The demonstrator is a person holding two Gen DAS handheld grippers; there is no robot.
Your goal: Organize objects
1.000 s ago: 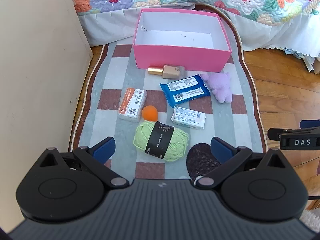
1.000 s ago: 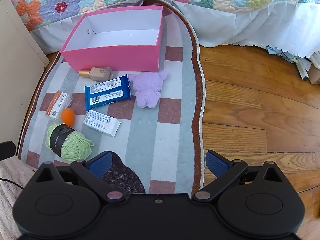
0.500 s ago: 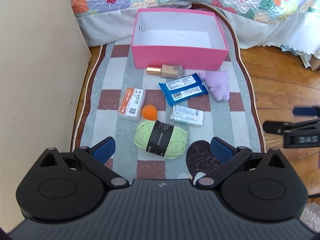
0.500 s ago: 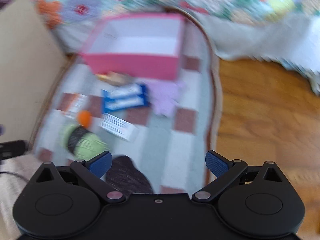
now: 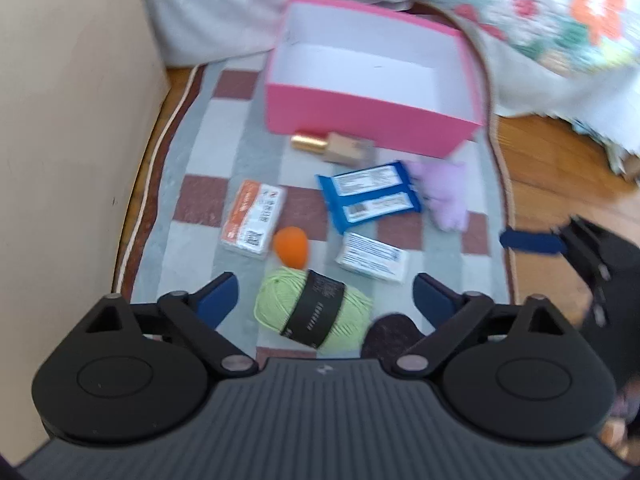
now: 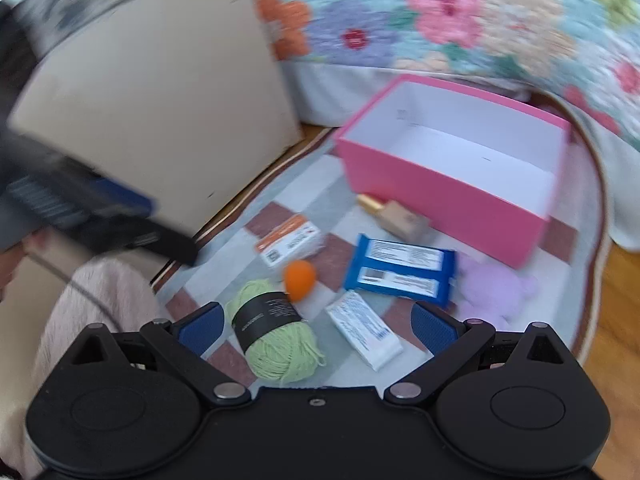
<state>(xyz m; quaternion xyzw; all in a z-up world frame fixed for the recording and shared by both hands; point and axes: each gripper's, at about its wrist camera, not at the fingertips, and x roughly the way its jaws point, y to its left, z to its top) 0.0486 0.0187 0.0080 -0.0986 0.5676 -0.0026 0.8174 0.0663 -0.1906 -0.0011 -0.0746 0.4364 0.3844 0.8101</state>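
An empty pink box stands at the far end of a checked rug. In front of it lie a foundation bottle, a blue wipes pack, a purple plush toy, an orange-white packet, an orange sponge, a white packet and green yarn. My left gripper is open above the yarn. My right gripper is open, over the yarn and white packet.
A beige cabinet side stands left of the rug. A bed with a floral quilt lies behind the box. Wooden floor is to the right. A dark patch lies on the rug's near edge.
My right gripper has swung left from the rug's right edge to above the yarn and packets. The left gripper has moved slightly forward. Both stay open.
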